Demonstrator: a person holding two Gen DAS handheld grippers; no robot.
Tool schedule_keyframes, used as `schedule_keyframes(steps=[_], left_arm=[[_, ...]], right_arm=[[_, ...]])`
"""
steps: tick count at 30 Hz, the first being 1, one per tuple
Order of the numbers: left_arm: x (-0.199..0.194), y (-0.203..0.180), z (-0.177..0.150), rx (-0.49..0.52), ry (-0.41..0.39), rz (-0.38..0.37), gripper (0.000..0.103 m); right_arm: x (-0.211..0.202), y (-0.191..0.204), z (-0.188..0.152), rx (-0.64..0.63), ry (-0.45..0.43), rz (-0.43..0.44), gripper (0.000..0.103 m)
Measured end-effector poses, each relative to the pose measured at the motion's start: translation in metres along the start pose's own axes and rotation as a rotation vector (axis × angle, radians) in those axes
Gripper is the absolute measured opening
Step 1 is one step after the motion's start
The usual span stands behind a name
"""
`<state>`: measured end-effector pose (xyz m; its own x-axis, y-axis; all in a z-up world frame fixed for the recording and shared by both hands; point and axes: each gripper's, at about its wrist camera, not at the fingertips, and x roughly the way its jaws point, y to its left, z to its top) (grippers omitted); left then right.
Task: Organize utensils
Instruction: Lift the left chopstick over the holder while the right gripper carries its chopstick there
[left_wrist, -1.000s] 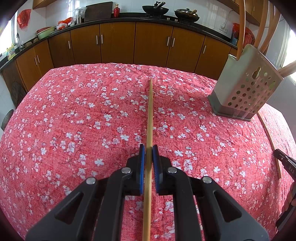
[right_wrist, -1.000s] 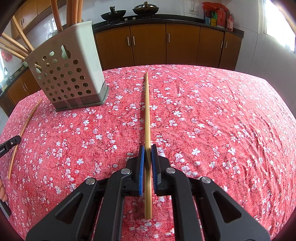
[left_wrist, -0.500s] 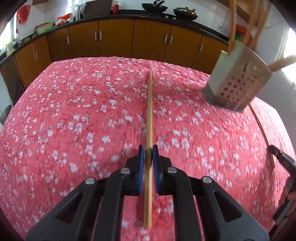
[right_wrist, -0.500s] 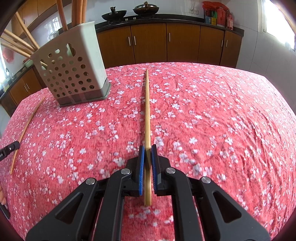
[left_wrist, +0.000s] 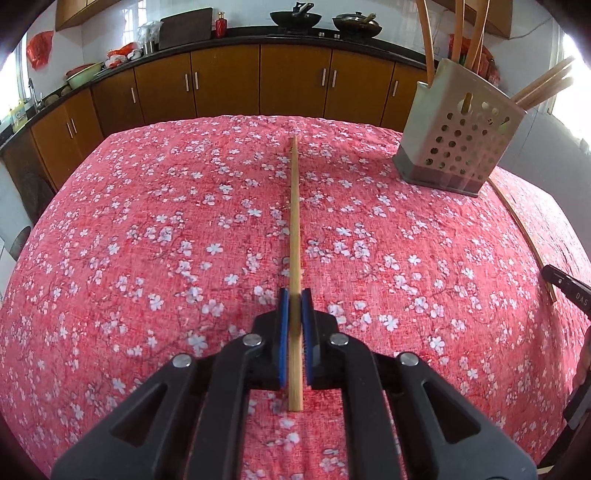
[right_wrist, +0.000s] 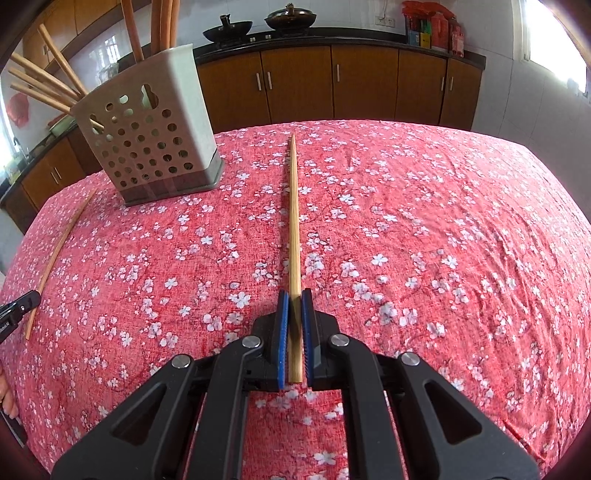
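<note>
- Bamboo is what I am carrying on both sides — the left gripper (left_wrist: 294, 295) is clamping one chopstick (left_wrist: 294, 221) near its thick end, and the right gripper (right_wrist: 294, 295) is pinching a second chopstick (right_wrist: 294, 214) the same way.
- Compared with a second ago, both sticks are sitting higher over the red floral tablecloth (left_wrist: 147, 240), and less of each butt end is trailing behind the pads.
- In the left view the perforated holder (left_wrist: 458, 147) is now lying further off to the right than a second ago.
- I am reading this as two picks completed, with the drop into the holder (right_wrist: 155, 144) coming next.
- A third chopstick (left_wrist: 524, 236) is lying on the table beside the holder, touched by neither gripper.
- The holder's mouth is not showing in either view, so I cannot tell which compartment has room.
- The handles already standing in it are running out of frame at the top.
- The held sticks' gripped stretches are blurring between the pads.
</note>
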<state>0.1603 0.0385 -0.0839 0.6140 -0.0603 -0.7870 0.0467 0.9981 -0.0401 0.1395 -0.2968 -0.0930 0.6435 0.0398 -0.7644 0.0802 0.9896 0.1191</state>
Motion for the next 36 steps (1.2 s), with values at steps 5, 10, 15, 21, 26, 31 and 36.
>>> schedule_keyframes(steps=[5,10,15,21,26,31,36], left_arm=[[-0.022,0.005,0.012,-0.012,-0.061,-0.020,0.008],[-0.064,0.004,0.035,-0.018,-0.187,-0.046,0.008],[-0.102,0.003,0.057,-0.042,-0.302,-0.085,0.008],[-0.119,0.002,0.079,-0.056,-0.357,-0.110,0.008],[-0.137,-0.005,0.087,-0.039,-0.383,-0.138,0.008],[-0.159,-0.020,0.100,0.005,-0.424,-0.183,0.008],[-0.177,-0.040,0.115,0.028,-0.466,-0.252,0.007]], right_arm=[[-0.029,-0.008,0.013,0.012,-0.091,0.012,0.008],[-0.068,-0.013,0.031,0.025,-0.212,0.021,0.008],[-0.106,-0.015,0.051,0.036,-0.332,0.036,0.008],[-0.126,-0.014,0.062,0.040,-0.395,0.042,0.008],[-0.130,-0.005,0.076,0.037,-0.430,0.066,0.008],[-0.155,0.010,0.092,0.014,-0.487,0.133,0.008],[-0.179,0.026,0.110,-0.004,-0.546,0.228,0.008]])
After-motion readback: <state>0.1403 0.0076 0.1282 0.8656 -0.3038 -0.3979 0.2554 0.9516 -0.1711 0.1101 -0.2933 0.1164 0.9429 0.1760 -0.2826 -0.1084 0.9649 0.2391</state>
